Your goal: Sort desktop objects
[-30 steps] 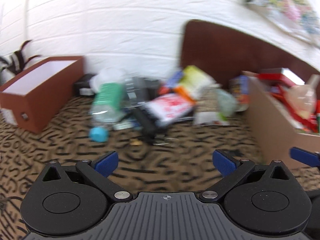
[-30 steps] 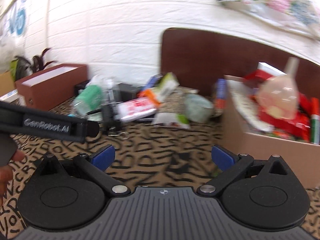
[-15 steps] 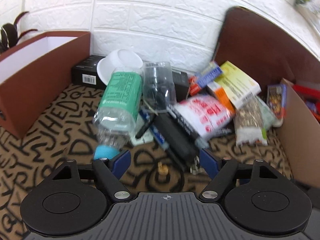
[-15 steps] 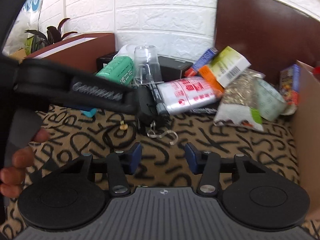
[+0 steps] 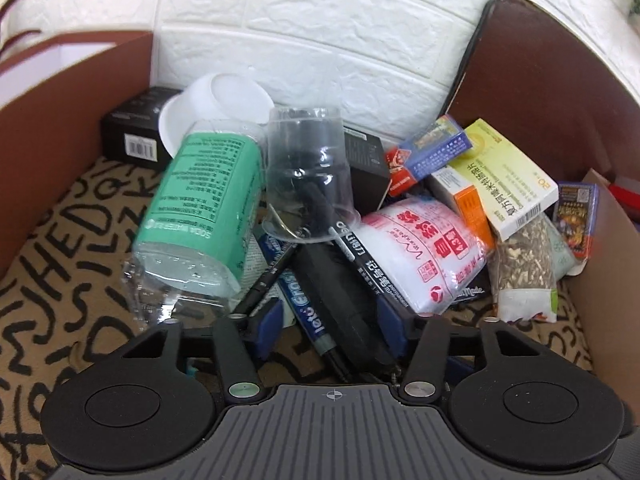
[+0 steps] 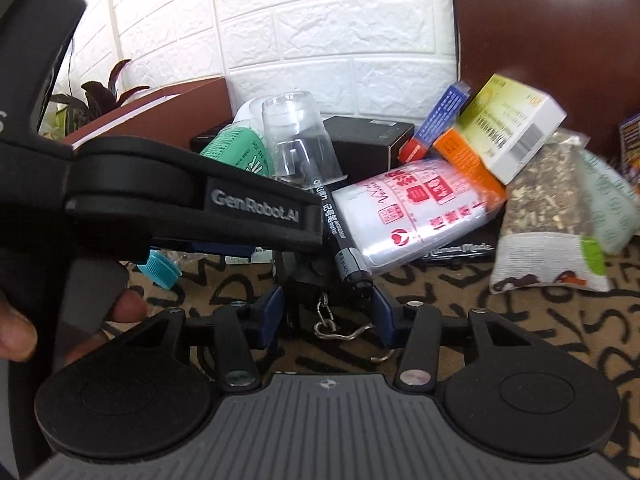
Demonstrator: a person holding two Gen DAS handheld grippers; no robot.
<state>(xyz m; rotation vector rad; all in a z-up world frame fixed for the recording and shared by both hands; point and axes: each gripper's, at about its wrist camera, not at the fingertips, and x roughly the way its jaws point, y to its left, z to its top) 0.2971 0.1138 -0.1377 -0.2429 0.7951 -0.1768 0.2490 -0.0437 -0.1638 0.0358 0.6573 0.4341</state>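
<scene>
We have both grippers pushed into the clutter pile. Our left gripper (image 5: 330,326) is partly open, its fingers either side of a black marker pen (image 5: 362,258) and a black folded item (image 5: 340,304), gripping neither. Our right gripper (image 6: 328,316) is also partly open around the same item's metal hook (image 6: 340,330). A green-labelled soda bottle (image 5: 200,208) lies ahead-left.

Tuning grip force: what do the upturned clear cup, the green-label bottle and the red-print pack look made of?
Clear cup: thin glossy transparent plastic, likely; markers show through its wall.
Green-label bottle: clear dimpled plastic, matte green sleeve printed with text.
Red-print pack: soft glossy film wrap, probably plastic; it creases and shines.
</scene>
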